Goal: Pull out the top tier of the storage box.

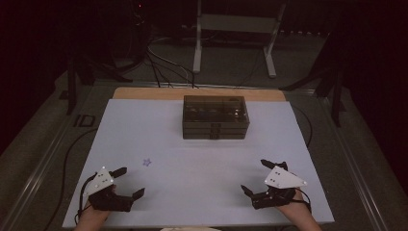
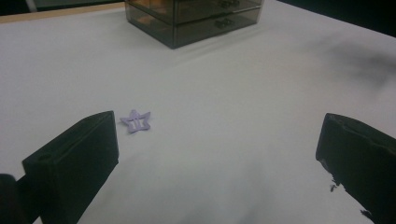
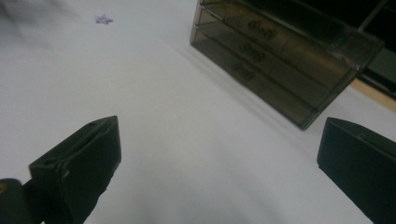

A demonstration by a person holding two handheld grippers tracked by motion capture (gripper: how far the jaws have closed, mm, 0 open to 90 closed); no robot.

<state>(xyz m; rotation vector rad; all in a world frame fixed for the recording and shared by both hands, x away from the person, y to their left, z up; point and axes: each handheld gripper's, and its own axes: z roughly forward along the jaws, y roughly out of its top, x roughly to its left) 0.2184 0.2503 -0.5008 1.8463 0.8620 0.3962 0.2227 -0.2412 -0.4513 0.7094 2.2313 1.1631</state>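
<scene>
Dim, underexposed, soft-focus pictures

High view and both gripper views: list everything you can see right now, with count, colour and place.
Hair clip: one, pale purple, star-shaped, flat on the sheet near the left tongs.
Drawer box: one, smoky see-through, stacked drawers all shut, far middle of the sheet.
Sheet: one, white, covering most of the table.
Table: one, wooden edge showing at the far side.
Stand: one, white-legged, on the floor behind the table.
Cables: several, dark and white, on the floor behind.
Left tongs: one, black, open, near left corner.
Right tongs: one, black, open, near right corner.
</scene>
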